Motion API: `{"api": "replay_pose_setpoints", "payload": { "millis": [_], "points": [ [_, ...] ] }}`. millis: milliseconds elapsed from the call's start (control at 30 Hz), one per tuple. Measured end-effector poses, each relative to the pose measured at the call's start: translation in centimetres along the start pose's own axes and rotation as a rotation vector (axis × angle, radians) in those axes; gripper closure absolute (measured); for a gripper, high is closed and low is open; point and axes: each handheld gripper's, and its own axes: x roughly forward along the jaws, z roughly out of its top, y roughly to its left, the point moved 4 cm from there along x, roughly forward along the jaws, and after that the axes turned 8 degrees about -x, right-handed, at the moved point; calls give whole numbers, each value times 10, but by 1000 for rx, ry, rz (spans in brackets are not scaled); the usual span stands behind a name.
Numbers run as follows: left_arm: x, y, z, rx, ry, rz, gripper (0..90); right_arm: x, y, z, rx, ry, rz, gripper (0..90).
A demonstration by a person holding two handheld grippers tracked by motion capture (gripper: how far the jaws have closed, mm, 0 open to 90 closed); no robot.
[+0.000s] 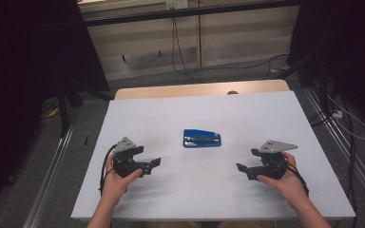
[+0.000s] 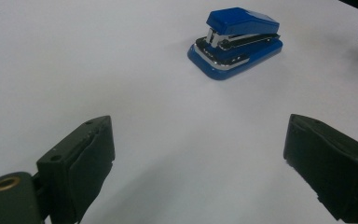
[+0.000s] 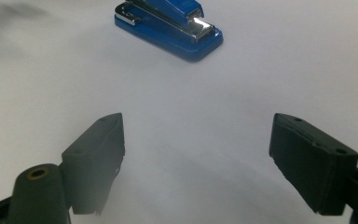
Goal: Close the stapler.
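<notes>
Item 1, left: left hand-held gripper (image 1: 148, 164), held low over the near-left part of the white worktop (image 1: 138, 118). Jaws stand wide apart with nothing between them; in the left gripper view the bare surface shows across the whole gap. It points toward the middle of the worktop.

Item 2, centre: blue stapler (image 1: 202, 138), lying closed on its base, long side running left to right, roughly midway between the two grippers and a little farther from the person. Well apart from both; nothing touches it. Chrome magazine visible along the side (image 2: 235, 45); the bright metal front end shows in the right gripper view (image 3: 200, 27).

Item 3, right: right hand-held gripper (image 1: 247, 167), at the near-right of the worktop, jaws likewise spread wide and empty, aimed inward at the stapler.

Step in hand, as judged: the approach, before any grasp. Both tools are ready and neither has closed the distance.

Next move calls for: one gripper carried forward and inward until its jaws straddle the stapler's narrow width, then closed across the body rather than along its length.

Markings: no brand, label or writing readable on the stapler or grippers.
</notes>
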Motion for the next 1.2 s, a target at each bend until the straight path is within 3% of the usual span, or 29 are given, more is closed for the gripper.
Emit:
{"api": "replay_pose_setpoints", "payload": {
  "millis": [600,1200],
  "points": [
    [-21,10,-12,0,-3,16,82,-14,6,-9,-31,-3,2,171],
    [-27,11,-20,4,5,18,81,-28,5,-19,-39,-3,-6,172]
  ]
}}
